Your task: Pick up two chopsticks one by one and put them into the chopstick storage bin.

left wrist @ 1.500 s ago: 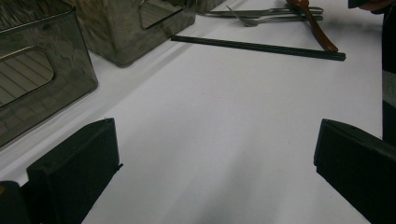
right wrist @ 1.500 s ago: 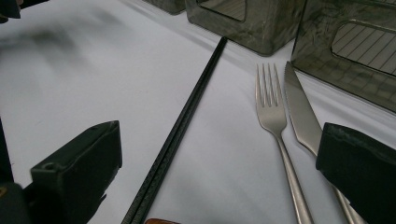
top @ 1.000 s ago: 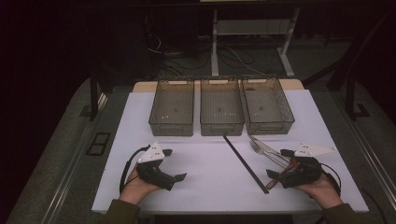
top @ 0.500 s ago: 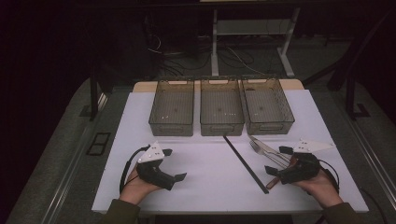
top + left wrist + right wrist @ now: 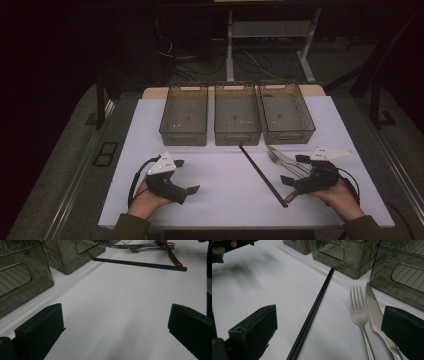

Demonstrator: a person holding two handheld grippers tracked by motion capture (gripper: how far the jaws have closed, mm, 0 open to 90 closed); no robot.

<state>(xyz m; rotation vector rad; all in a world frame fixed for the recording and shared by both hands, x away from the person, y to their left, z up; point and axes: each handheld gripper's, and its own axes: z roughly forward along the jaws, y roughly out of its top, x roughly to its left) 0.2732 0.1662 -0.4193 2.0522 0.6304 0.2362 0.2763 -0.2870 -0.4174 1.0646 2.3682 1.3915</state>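
Setting: a white bench in a dim room, seen from above, with a person's two hands coming in from the near edge.
Left gripper: held low over the near left part of the bench, pointing toward the middle; its fingers are wide apart with nothing between them, only bare white surface.
Right gripper: held at the near right, aimed at the cutlery; its fingers are also wide apart and clamp nothing.
Fork: lies flat on the bench just ahead of the right gripper, tines pointing toward the bins, framed between that gripper's fingers.
Knife: lies flat just beside the fork, on its right in the right gripper view, blade toward the bins.
Black chopsticks: lie as one long dark strip, running diagonally from below the middle bin toward the right hand, left of the fork.
Brown handle: a wooden utensil lying across the cutlery near the right gripper; its head is hidden.
Bins: three clear rectangular bins in a row at the far side, well apart from both grippers.
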